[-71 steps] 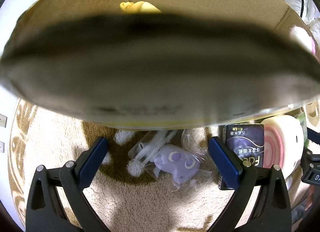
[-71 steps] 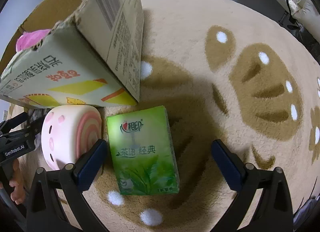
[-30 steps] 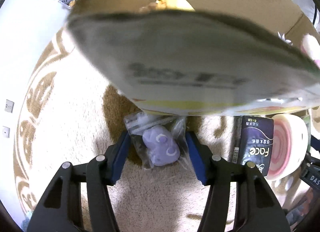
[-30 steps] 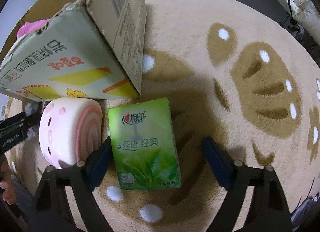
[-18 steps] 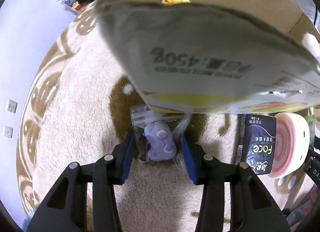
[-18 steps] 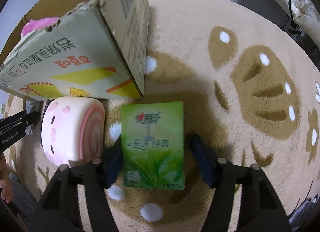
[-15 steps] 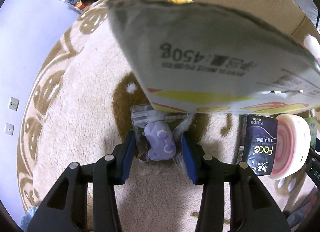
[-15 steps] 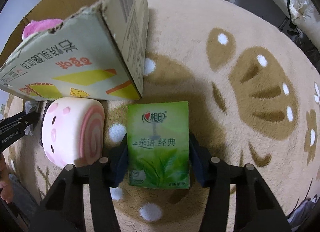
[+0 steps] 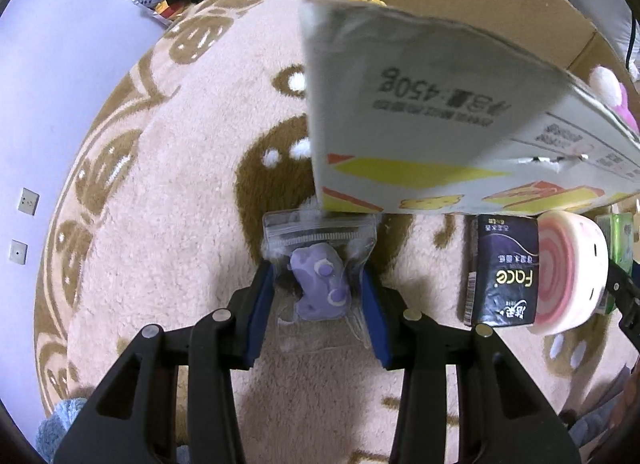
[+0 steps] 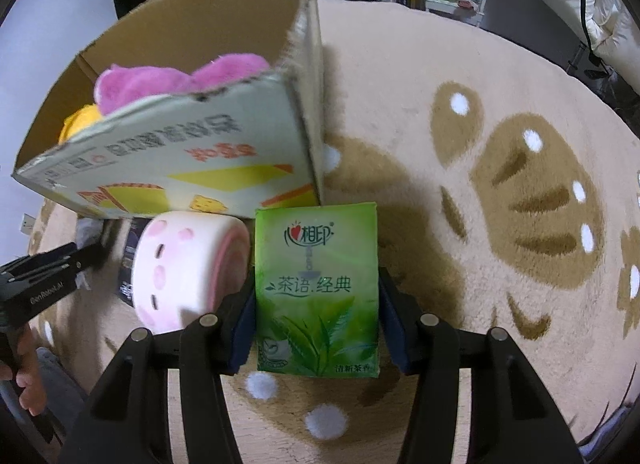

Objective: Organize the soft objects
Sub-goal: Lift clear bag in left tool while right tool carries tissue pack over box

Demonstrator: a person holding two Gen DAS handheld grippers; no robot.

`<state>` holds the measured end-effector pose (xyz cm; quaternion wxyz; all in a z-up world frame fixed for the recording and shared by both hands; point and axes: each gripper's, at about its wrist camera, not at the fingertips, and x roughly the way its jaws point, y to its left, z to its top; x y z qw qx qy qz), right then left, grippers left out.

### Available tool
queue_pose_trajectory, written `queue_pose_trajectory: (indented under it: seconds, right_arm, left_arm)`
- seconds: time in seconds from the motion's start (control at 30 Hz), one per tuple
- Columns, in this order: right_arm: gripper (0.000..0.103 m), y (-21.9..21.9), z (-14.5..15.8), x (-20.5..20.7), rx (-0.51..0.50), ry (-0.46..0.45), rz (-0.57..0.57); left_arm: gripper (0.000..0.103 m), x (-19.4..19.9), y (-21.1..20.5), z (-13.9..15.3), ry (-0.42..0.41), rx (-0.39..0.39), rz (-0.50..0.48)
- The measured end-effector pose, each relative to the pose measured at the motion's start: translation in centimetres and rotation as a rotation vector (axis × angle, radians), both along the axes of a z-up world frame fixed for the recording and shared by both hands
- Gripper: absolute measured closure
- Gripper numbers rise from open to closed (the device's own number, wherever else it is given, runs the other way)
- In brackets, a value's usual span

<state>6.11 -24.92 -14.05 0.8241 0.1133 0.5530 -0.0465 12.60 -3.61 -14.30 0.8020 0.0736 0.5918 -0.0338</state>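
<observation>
My left gripper is shut on a clear zip bag with a purple soft toy and holds it a little above the rug, just in front of the cardboard box. My right gripper is shut on a green tissue pack and holds it above the rug by the box's corner. A pink plush and a yellow plush lie inside the box.
A pink swirl-roll squishy and a dark tissue pack lie on the beige paw-print rug in front of the box. The squishy also shows in the right wrist view. Shelves and bedding stand beyond the rug.
Both grippers have closed, the left on the bagged purple toy and the right on the green tissue pack. Both have lifted, so the box's opening now shows.
</observation>
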Motion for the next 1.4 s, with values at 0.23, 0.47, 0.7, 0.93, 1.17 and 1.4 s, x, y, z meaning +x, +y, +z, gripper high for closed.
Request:
queue_pose_trajectory:
  seconds: [0.23,0.47,0.7,0.93,1.17,1.4]
  right_arm:
    - [0.046,0.0,1.8,-1.2,0.032,-0.059,-0.005]
    - [0.046,0.4,3.4,-2.6,0.035,-0.114,0.006]
    - [0.046,0.1,5.8,-3.0,0.027,-0.224,0.019]
    - [0.046,0.2,9.5,-4.5,0.016,-0.408,0.022]
    - [0.046,0.7,12.2,-5.3,0.011,-0.552,0.024]
    - [0.046,1.0,14.9,-5.7,-0.007,-0.656,0.039]
  left_arm:
    - [0.062,-2.0,1.6,3.1,-0.09,-0.005,0.021]
    - [0.062,-4.0,1.7,5.8,-0.172,-0.011,0.005]
    - [0.062,-5.1,1.4,9.5,-0.345,-0.043,-0.006]
    - [0.062,-6.7,1.7,13.6,-0.553,-0.145,-0.033]
    - [0.061,-7.9,1.5,16.5,-0.72,-0.133,-0.061]
    - [0.061,-8.6,1.2,19.0,-0.813,-0.144,-0.079]
